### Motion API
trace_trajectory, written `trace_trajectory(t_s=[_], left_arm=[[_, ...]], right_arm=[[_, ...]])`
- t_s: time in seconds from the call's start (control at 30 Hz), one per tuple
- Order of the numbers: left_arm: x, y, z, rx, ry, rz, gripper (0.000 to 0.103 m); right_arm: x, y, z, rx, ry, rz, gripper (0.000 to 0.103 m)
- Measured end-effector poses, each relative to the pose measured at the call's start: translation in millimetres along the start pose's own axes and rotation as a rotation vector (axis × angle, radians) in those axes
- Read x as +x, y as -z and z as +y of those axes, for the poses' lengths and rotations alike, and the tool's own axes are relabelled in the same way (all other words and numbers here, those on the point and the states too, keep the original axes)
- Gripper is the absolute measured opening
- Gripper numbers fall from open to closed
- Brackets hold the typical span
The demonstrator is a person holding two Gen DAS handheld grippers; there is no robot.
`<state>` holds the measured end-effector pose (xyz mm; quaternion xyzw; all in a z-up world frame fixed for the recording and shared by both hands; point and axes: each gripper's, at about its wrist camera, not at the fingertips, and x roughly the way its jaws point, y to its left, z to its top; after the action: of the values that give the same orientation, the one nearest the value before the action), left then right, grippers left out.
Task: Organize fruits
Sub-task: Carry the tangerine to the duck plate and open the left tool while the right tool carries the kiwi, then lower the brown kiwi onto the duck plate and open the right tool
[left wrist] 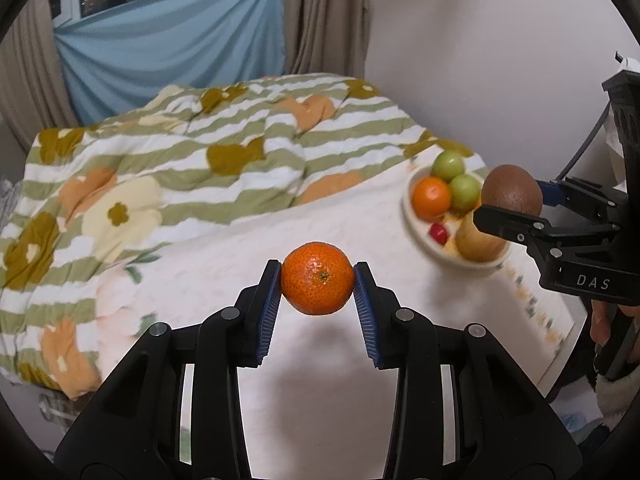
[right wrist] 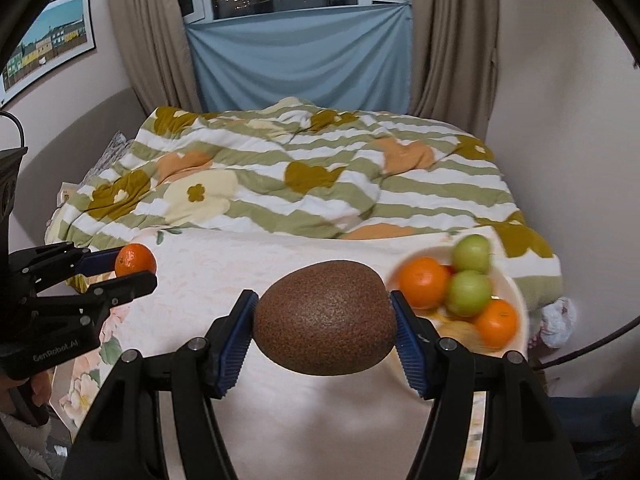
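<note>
My left gripper [left wrist: 317, 284] is shut on a tangerine [left wrist: 317, 278] and holds it above the white bed sheet; the gripper also shows at the left of the right wrist view [right wrist: 134, 270]. My right gripper [right wrist: 322, 320] is shut on a brown kiwi [right wrist: 324, 316], held above the sheet just left of a white bowl [right wrist: 516, 320]. The kiwi also shows in the left wrist view [left wrist: 512, 194], over the bowl's [left wrist: 412, 216] right side. The bowl holds oranges [right wrist: 424, 282], two green apples [right wrist: 468, 292] and other fruit.
A green-striped floral duvet [left wrist: 180, 160] is bunched across the far half of the bed. The bowl stands near the bed's right edge by the wall [left wrist: 480, 40]. Curtains and a blue cloth [right wrist: 300, 60] hang at the window behind.
</note>
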<state>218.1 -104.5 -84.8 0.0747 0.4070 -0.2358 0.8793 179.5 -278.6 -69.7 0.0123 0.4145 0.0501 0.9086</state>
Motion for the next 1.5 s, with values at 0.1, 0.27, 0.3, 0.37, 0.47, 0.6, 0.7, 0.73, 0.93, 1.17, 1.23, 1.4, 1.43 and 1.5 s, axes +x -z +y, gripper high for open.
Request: trace_trajectory(t_s=[0.1, 0.27, 0.3, 0.37, 0.47, 0.6, 0.7, 0.73, 0.93, 1.17, 1.23, 1.4, 1.43, 1.5], left_arm=[[10.2, -10.3, -28.2, -0.010, 0.011, -0.001, 0.043], [31.6, -25.6, -75.0, -0.020, 0.027, 0.001, 0.043], [36.2, -27.2, -81.5, -0.020, 0.027, 0.002, 0.043], [46.9, -31.4, -95.6, -0.023, 0.030, 0.008, 0.043], [64.9, -37.6, -113.9, -0.030, 0.034, 0.018, 0.043], [90.6, -43.8, -131.6, -0.043, 0.036, 0.033, 0.043], [109.7, -45.8, -140.4, -0.053, 0.037, 0.054, 0.043], [116.8, -46.0, -142.8, -0.060, 0.040, 0.062, 0.043], [147.8, -44.2, -151.7, -0.081, 0.059, 0.097, 0.043], [162.9, -46.3, -154.6, -0.088, 0.068, 0.104, 0.043], [164.2, -46.8, -154.2, -0.098, 0.060, 0.111, 0.044], [155.8, -47.9, -151.4, -0.107, 0.002, 0.096, 0.096], [150.1, -47.7, -150.3, -0.110, -0.018, 0.075, 0.103], [138.4, -48.0, -146.6, -0.118, -0.026, 0.039, 0.103]], right_arm=[[-8.3, 2.8, -30.2, 0.004, 0.006, -0.004, 0.061], [-15.7, 6.7, -76.1, 0.000, 0.014, -0.004, 0.061], [-15.6, 7.9, -86.0, 0.001, 0.014, -0.003, 0.061], [-15.0, 10.0, -102.2, 0.005, 0.013, 0.000, 0.061], [-10.5, 13.5, -124.2, 0.010, 0.009, 0.008, 0.061], [-1.0, 18.5, -152.1, 0.012, -0.001, 0.021, 0.061], [8.4, 22.2, -168.0, 0.018, -0.011, 0.031, 0.061], [12.0, 23.6, -172.5, 0.020, -0.013, 0.035, 0.061], [25.7, 32.0, -191.4, 0.031, -0.032, 0.055, 0.061], [31.8, 41.3, -200.0, 0.039, -0.046, 0.070, 0.061], [31.5, 42.5, -201.2, 0.042, -0.048, 0.069, 0.061], [30.5, 43.3, -201.7, 0.046, -0.050, 0.065, 0.061], [30.1, 43.1, -200.9, 0.047, -0.051, 0.064, 0.061], [28.6, 44.0, -200.2, 0.047, -0.053, 0.063, 0.061]])
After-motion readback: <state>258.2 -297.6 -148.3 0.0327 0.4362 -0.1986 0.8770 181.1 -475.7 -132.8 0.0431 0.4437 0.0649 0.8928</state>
